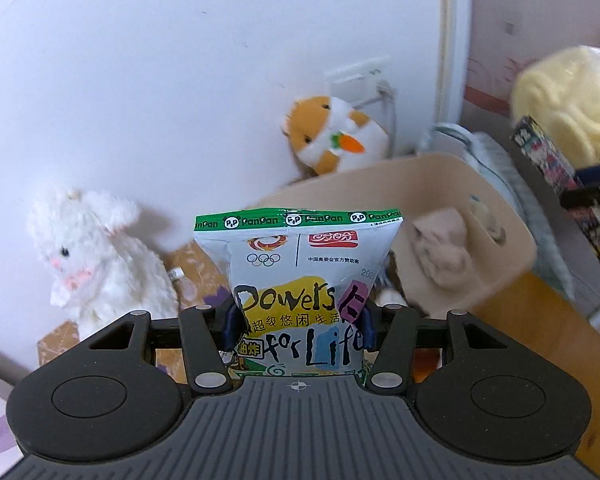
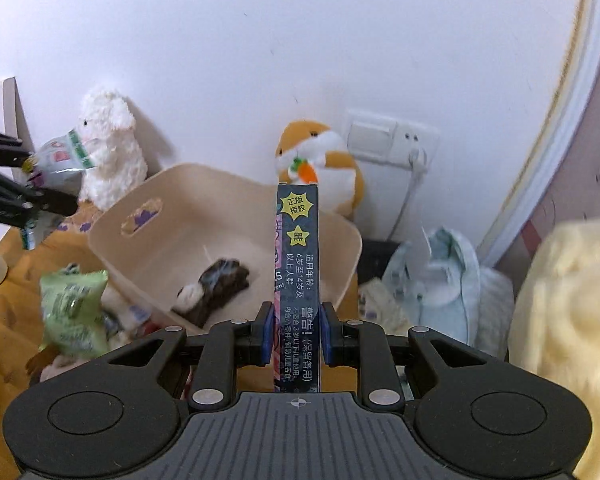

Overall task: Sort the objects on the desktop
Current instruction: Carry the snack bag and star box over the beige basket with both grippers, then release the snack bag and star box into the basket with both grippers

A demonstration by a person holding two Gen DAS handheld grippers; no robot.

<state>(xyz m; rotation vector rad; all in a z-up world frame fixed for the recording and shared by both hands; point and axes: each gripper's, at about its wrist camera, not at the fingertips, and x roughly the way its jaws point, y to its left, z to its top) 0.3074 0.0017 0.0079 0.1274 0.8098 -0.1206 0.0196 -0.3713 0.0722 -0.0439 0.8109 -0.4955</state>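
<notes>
Between the blue pads of the left claw [image 1: 298,326] sits a puffy white and green snack bag [image 1: 298,280], pinched at its sides and held up above the wooden tabletop [image 1: 540,320]. The right claw [image 2: 296,330] squeezes a thin dark cardboard box [image 2: 298,280] that stands straight up. Just past both is a beige plastic bin [image 2: 180,216] with a small brown and white plush toy [image 2: 216,284] inside. A fluffy white bunny [image 1: 96,264] sits far left by the wall, and an orange hamster toy [image 1: 332,136] leans behind the bin.
</notes>
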